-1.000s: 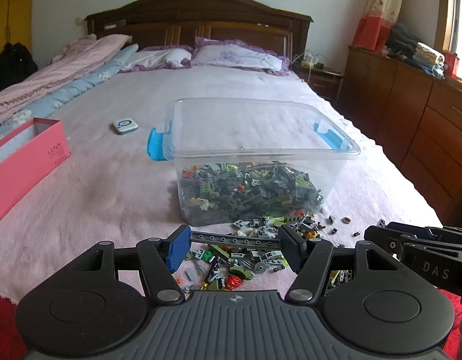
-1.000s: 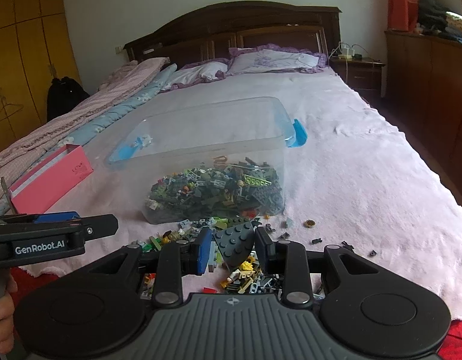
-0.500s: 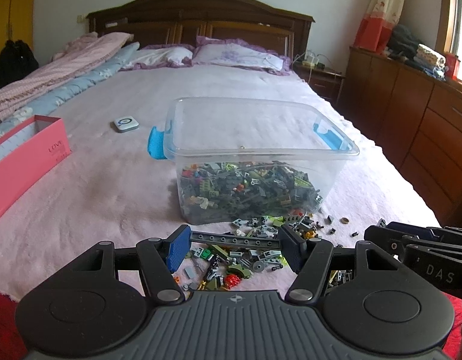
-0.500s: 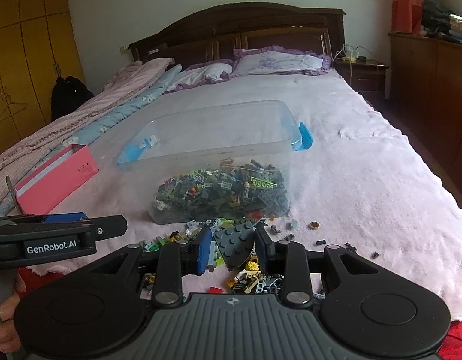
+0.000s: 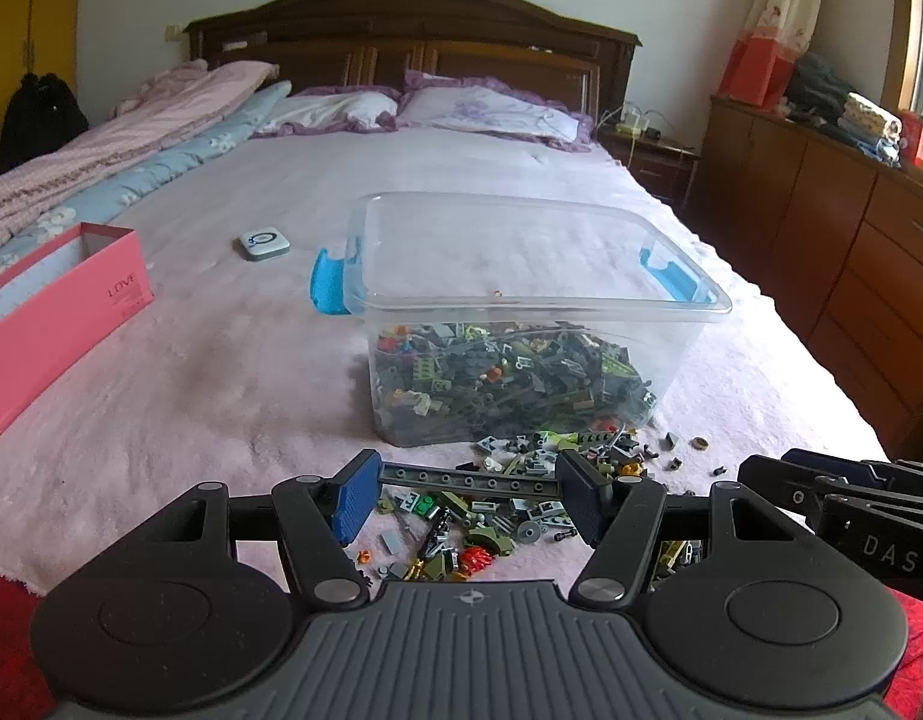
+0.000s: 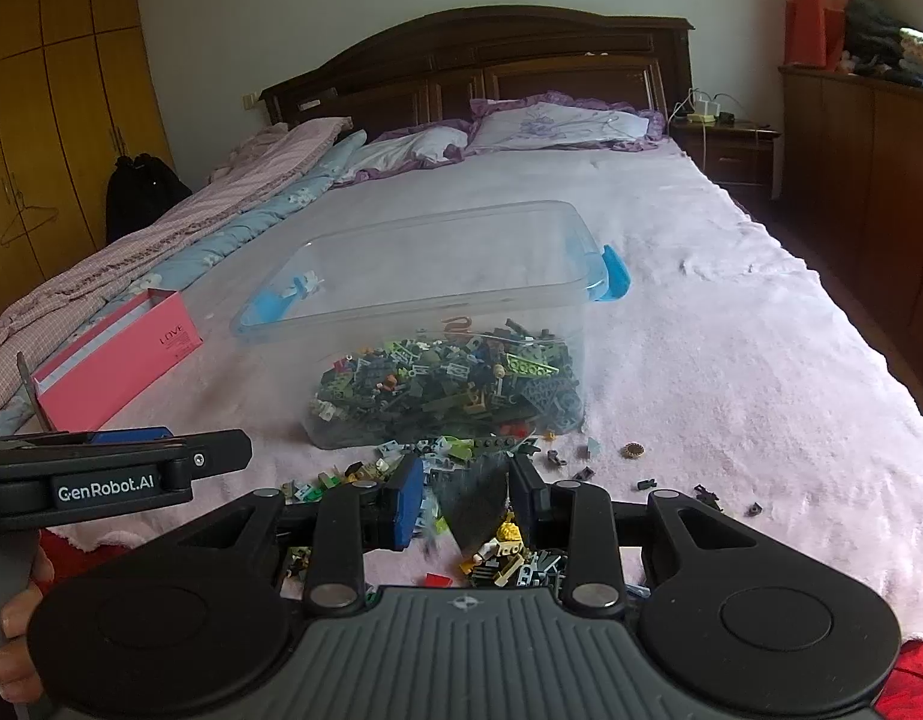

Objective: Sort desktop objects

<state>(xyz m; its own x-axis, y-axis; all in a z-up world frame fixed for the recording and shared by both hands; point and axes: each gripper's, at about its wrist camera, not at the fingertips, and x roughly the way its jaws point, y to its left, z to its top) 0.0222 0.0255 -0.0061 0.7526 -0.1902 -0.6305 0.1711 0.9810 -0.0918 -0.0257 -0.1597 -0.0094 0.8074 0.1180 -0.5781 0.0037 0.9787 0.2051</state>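
Note:
My left gripper (image 5: 470, 489) is shut on a long grey beam with holes (image 5: 461, 480), which spans crosswise from pad to pad. It hovers over a loose pile of small bricks (image 5: 509, 516) on the pink bed cover. Behind the pile stands a clear plastic bin (image 5: 533, 300) with more bricks in its bottom. In my right gripper (image 6: 466, 495), a dark grey wedge plate (image 6: 485, 504) hangs point down and blurred. It rests against the right pad, with a gap to the blue left pad (image 6: 408, 501). The bin (image 6: 401, 312) stands just beyond.
A pink open box (image 5: 59, 324) lies at the left of the bed, and a small white device (image 5: 261, 245) lies beyond it. Stray pieces (image 6: 632, 450) dot the cover right of the bin. A wooden dresser (image 5: 851, 252) lines the right side. The bed's near edge runs below both grippers.
The wedge plate lay flat across both right pads before; now it is tipped point down, blurred and clear of the left pad. The left gripper and its beam look the same.

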